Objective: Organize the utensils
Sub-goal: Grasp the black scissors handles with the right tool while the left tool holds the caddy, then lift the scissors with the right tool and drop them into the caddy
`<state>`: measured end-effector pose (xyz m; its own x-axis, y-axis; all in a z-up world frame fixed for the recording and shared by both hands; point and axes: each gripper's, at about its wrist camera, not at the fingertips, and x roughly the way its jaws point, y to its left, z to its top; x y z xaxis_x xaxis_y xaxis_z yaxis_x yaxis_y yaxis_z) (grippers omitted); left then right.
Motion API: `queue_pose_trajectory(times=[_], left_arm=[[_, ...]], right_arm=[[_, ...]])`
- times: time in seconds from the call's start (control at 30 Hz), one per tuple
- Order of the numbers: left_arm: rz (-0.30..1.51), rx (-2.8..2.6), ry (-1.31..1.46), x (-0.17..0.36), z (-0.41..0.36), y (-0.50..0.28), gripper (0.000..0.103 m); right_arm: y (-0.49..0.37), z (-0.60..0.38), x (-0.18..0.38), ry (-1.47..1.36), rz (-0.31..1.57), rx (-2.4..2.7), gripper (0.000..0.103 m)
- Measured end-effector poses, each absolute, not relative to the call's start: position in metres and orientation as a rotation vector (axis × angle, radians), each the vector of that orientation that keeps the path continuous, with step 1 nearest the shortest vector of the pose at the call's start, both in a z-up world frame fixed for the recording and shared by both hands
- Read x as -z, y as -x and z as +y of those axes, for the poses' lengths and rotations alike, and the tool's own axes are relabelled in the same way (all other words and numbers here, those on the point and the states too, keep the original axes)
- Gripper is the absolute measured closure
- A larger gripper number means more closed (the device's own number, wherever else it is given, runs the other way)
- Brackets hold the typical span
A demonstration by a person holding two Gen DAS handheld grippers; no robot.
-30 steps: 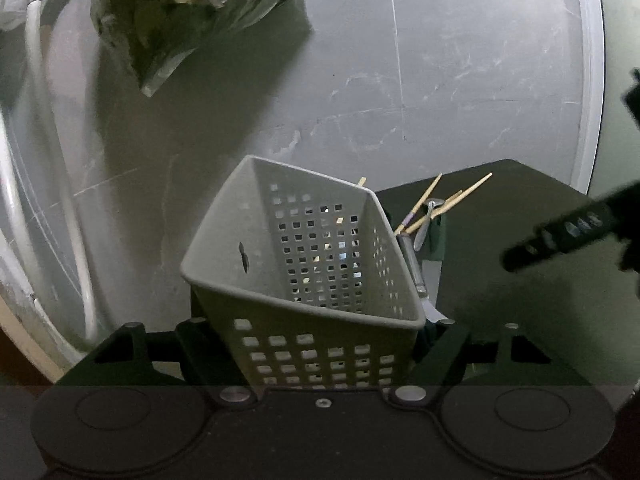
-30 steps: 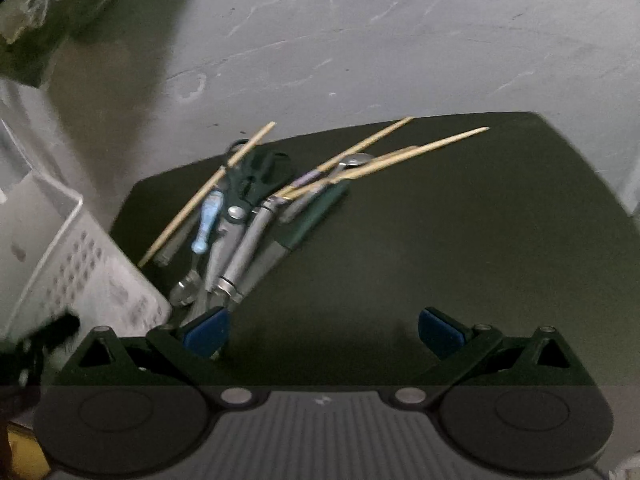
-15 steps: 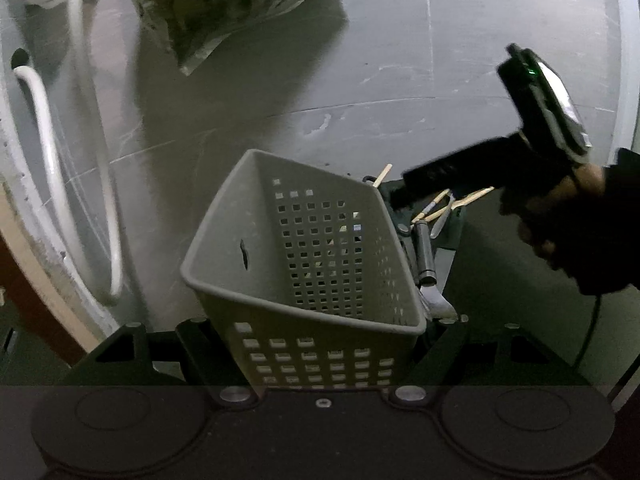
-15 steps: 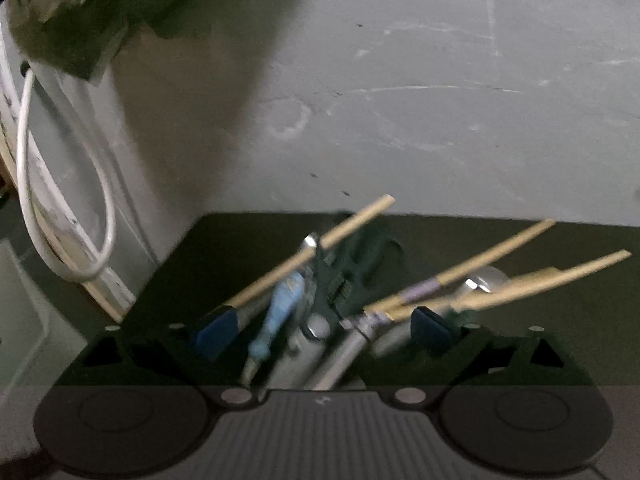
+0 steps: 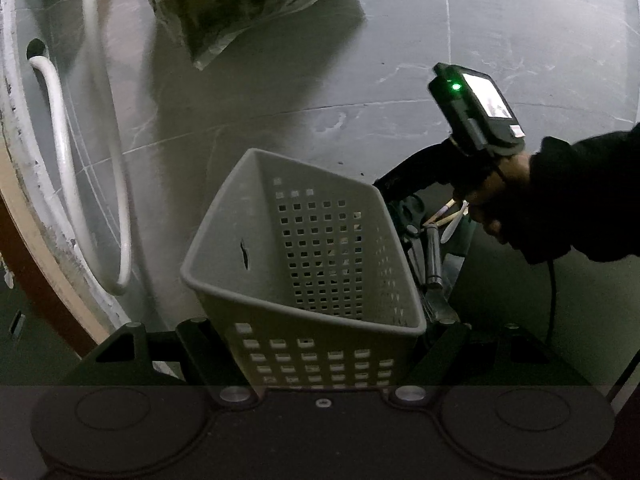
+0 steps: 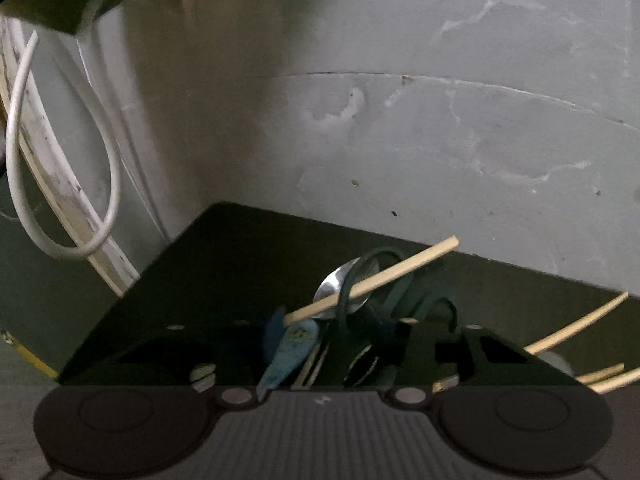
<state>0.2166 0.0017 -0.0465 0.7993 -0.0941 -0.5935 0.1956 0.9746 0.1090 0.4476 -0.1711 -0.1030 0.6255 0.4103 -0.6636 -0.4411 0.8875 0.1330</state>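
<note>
My left gripper [image 5: 320, 332] is shut on the near wall of a grey perforated basket [image 5: 304, 312], which it holds tilted with nothing visible inside. Just right of the basket a pile of utensils [image 5: 432, 252] lies on a black mat [image 6: 224, 280]. My right gripper [image 6: 340, 332], held by a person's hand [image 5: 496, 192], has its jaws closing. Dark-handled scissors [image 6: 384, 312] and a blue-handled utensil [image 6: 292, 352] fill the gap between its pads. A wooden chopstick [image 6: 380, 280] and a spoon bowl [image 6: 336, 284] lie across the scissors.
More chopsticks [image 6: 576, 324] stick out at the right of the mat. A white hose [image 5: 60, 168] loops along the wall at the left. A crumpled plastic bag [image 5: 240, 4] lies on the grey marble floor beyond the basket.
My right gripper has moved left over the utensil pile and rolled, and its jaws have come together around the scissors and the blue handle. The basket stays in my left gripper.
</note>
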Motion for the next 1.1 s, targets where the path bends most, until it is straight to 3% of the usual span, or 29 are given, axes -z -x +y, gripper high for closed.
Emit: queue_pose_trajectory(times=[0.2, 0.3, 0.63, 1.1], left_arm=[[0.624, 0.15, -0.165, 0.047, 0.001, -0.217, 0.025], [0.624, 0.151, -0.165, 0.047, 0.001, -0.217, 0.025], [0.621, 0.161, -0.165, 0.047, 0.002, -0.217, 0.025], [0.605, 0.215, -0.174, 0.049, 0.007, -0.222, 0.025]], right_arm=[[-0.462, -0.17, 0.104, 0.071, 0.84, -0.497, 0.077], [-0.47, -0.177, 0.105, 0.033, 0.864, -0.499, 0.093], [-0.458, -0.22, 0.093, -0.124, 0.804, -0.461, 0.096], [-0.394, -0.257, 0.044, -0.218, 0.515, -0.381, 0.096]])
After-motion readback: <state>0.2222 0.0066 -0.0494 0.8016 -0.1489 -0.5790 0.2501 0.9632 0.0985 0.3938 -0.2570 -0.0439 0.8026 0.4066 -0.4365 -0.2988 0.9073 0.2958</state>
